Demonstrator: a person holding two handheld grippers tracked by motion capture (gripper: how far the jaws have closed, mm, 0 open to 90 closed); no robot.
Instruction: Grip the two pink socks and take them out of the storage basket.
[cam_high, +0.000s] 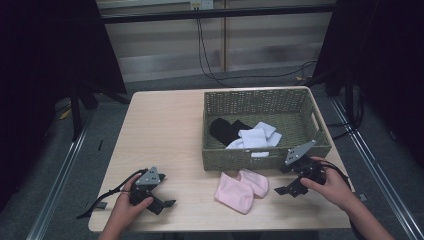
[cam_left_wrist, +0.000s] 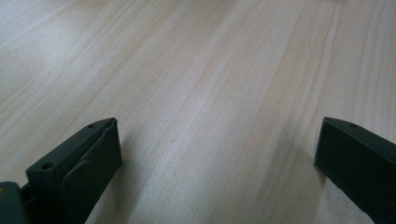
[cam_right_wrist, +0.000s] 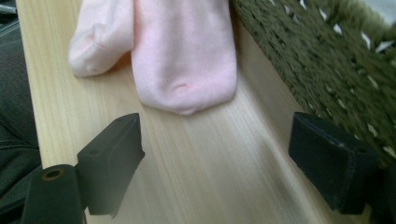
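So the pink socks (cam_high: 241, 188) are lying flat on the wooden table (cam_high: 165, 135), two of them side by side, right in front of the near wall of the woven green basket (cam_high: 260, 100) and just beside it. In the right gripper view the toe ends (cam_right_wrist: 184, 70) point back toward the jaws, with a strip of bare wood between. Inside the basket there's a black sock (cam_high: 225, 129) toward the left and a few white socks (cam_high: 256, 136) bunched next to it, touching. The right gripper (cam_high: 292, 186) sits low at the table's near right edge, near the pink socks, jaws spread wide with nothing between them. The left gripper (cam_high: 162, 204) is well apart on the near left side, also wide open over bare wood, holding nothing.
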